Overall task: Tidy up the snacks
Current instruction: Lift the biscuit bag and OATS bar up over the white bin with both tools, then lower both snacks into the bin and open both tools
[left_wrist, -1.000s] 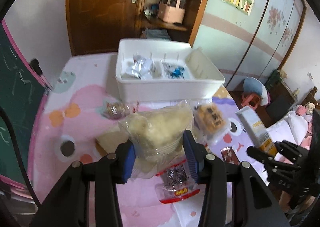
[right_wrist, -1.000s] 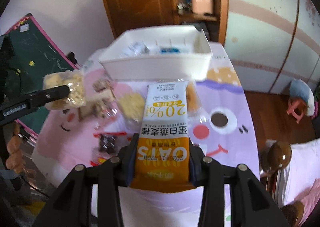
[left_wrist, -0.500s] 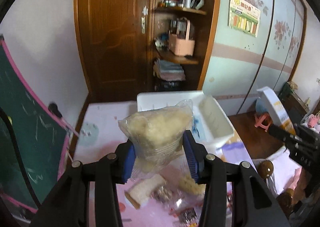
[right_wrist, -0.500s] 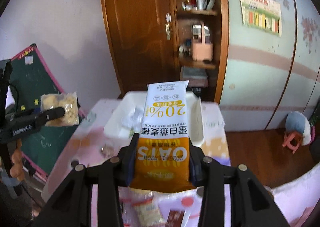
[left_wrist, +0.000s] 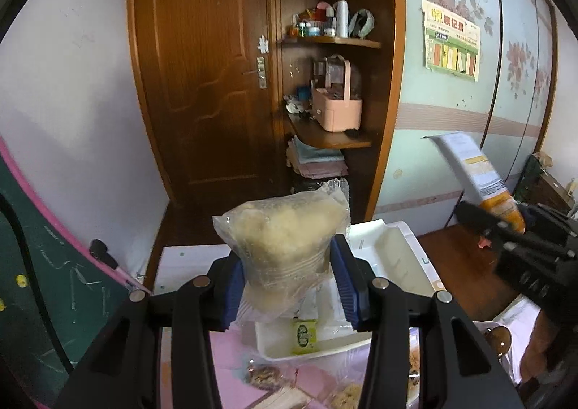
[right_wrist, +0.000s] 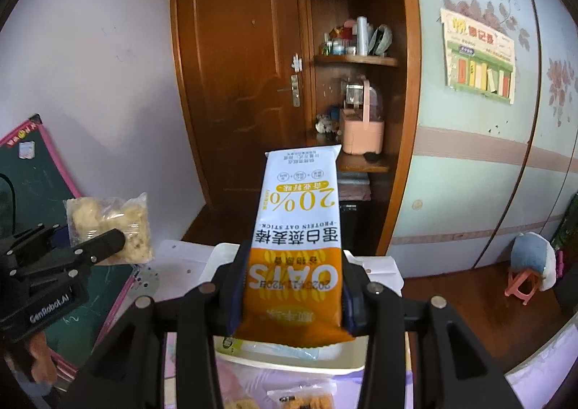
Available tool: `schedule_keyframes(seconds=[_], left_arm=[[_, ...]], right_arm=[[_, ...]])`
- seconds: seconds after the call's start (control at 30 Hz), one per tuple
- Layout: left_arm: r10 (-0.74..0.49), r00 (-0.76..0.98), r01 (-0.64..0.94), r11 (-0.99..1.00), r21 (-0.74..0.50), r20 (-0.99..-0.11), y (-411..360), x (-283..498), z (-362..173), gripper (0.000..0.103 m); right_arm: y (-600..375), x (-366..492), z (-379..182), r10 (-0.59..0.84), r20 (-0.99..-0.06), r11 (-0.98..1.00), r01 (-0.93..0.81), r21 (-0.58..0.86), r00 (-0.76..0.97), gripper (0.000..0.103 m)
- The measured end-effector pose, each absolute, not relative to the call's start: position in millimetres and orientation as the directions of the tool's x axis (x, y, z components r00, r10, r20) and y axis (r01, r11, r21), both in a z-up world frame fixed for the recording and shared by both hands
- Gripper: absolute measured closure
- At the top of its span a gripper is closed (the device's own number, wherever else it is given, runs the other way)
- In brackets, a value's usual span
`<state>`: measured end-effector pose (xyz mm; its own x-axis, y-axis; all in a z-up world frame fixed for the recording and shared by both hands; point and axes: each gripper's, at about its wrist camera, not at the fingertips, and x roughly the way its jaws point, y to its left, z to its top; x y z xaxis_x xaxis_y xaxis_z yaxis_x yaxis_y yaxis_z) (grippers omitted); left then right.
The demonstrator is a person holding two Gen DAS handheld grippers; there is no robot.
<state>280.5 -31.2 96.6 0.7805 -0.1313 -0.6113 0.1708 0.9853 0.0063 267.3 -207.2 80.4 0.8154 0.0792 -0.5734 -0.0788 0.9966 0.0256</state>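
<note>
A: How do the two grippers sit?

B: Both tilt downward over the table. The left gripper (left_wrist: 287,279) has its blue pads pressed into the sides of a clear bag of pale puffed snack (left_wrist: 285,239); the bag bulges up above the jaws. The right gripper (right_wrist: 292,295) is clamped on an oat-stick packet (right_wrist: 298,239), standing upright between its fingers.

A: What does the packet look like?

B: White upper half, orange lower half, "OATS" and "20%" printed upside down toward the camera. Flat and unwrinkled.

A: Where is the white storage bin (left_wrist: 408,257)?

B: Below both held snacks, at six o'clock behind the jaws in each view. The left wrist view shows small wrapped items inside it, one green-and-yellow, and loose snacks on the pink tablecloth (left_wrist: 307,376) in front.

A: Anything one camera sees that the other misses?

B: The left view catches the right gripper at three o'clock, packet slanting up toward one o'clock. The right view shows the left gripper at nine o'clock with its bag, a hand (right_wrist: 39,358) under it, and a pink stool (right_wrist: 523,282) at four o'clock.
</note>
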Motion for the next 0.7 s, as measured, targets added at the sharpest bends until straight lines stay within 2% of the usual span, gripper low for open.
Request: schedule_keyframes(seconds=[0.5,0.57,0.63,0.7], left_arm=[[-0.091,0.676,0.172,0.984,0.037,-0.731,-50,351,8,0.059],[-0.090,0.673,0.183,0.982,0.047,-0.735,-53,355,2,0.051],[-0.074,0.666,0.182,0.981,0.065,-0.742,-54,356,-3,0.013],[-0.056,0.674,0.165,0.983,0.076,-0.737,-53,355,-5,0.008]], right_arm=[[-204,331,-1,0.017,-0.718,0.999,-0.036,-0.011,0.696,0.061],[-206,336,-8,0.029,-0.734,0.999,-0.040,0.003,0.679,0.061],[-206,340,-14,0.039,-0.748,0.999,-0.042,0.015,0.663,0.059],[-209,342,-18,0.037,-0.759,0.999,-0.030,0.023,0.651,0.056]])
